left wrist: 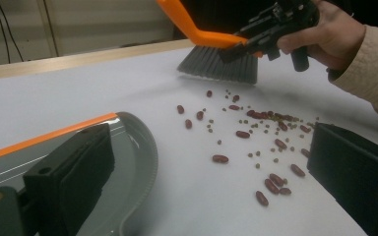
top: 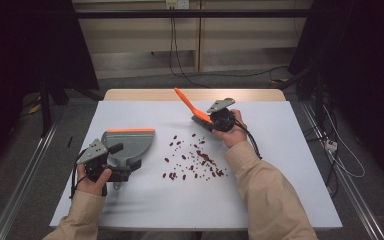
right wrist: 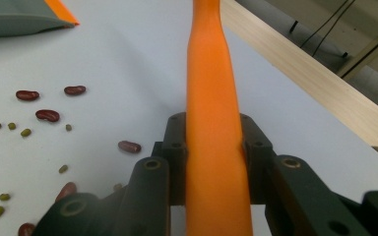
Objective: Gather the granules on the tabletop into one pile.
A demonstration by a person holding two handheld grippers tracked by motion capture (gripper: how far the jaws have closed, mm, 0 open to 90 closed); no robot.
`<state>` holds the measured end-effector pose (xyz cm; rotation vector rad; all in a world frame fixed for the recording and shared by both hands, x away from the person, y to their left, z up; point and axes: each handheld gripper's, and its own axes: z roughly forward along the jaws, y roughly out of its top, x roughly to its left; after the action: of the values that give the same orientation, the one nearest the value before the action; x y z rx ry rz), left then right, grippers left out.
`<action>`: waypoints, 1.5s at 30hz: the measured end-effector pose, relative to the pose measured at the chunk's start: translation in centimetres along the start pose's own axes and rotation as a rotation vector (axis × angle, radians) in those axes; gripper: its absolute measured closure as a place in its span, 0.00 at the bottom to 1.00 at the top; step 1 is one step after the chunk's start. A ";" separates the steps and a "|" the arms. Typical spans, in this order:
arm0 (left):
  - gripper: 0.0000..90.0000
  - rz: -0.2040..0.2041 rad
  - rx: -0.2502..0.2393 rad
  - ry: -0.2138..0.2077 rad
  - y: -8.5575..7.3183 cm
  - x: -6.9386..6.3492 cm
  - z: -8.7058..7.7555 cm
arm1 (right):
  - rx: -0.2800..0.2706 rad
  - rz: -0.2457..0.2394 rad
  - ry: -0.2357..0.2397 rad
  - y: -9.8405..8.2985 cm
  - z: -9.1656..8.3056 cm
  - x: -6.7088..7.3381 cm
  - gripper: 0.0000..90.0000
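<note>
Small orange-handled hand brush with grey bristles is pinched in my right gripper, jaws clamped on both sides of the handle just above the bristle block. In the right gripper view the handle runs straight out ahead between the jaws. Bristles sit low over the white counter, can't tell if they touch.

Scattered dark red kidney beans and small green beans lie just beside and below the brush, between the two grippers.

Grey plastic dustpan with an orange lip lies flat ahead of my left gripper. Left gripper jaws are spread wide in its own view, dustpan edge between them; whether they grip the dustpan I can't tell.
</note>
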<state>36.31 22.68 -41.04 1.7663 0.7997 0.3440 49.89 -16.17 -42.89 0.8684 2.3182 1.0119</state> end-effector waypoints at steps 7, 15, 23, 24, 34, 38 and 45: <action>0.04 -0.005 -0.002 0.015 -0.1 0.2 -0.4 | 0.024 -0.084 0.041 0.1 0.4 1.8 0.79; 0.04 -0.011 -0.009 0.018 -0.2 0.2 -0.6 | 0.020 -0.118 0.098 -0.4 -1.0 3.5 0.79; 0.04 -0.013 -0.012 0.024 -0.2 0.3 -0.9 | 0.006 -0.172 0.143 -1.4 -2.6 5.1 0.79; 0.04 -0.013 -0.012 0.025 -0.2 0.3 -0.9 | 0.007 -0.168 0.147 -1.5 -2.8 5.2 0.79; 0.04 -0.018 -0.015 0.029 -0.2 0.2 -0.9 | -0.005 -0.170 0.194 -2.3 -4.2 6.2 0.79; 0.04 -0.012 -0.012 0.024 -0.2 0.1 -0.8 | -0.004 -0.174 0.206 -2.6 -4.7 6.6 0.79; 0.04 -0.010 -0.009 0.021 -0.1 0.0 -0.7 | -0.007 -0.162 0.227 -2.7 -5.3 6.8 0.79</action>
<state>35.83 23.24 -40.93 1.7525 0.8209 0.3598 40.91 -15.32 -42.75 0.5766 2.5230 1.0961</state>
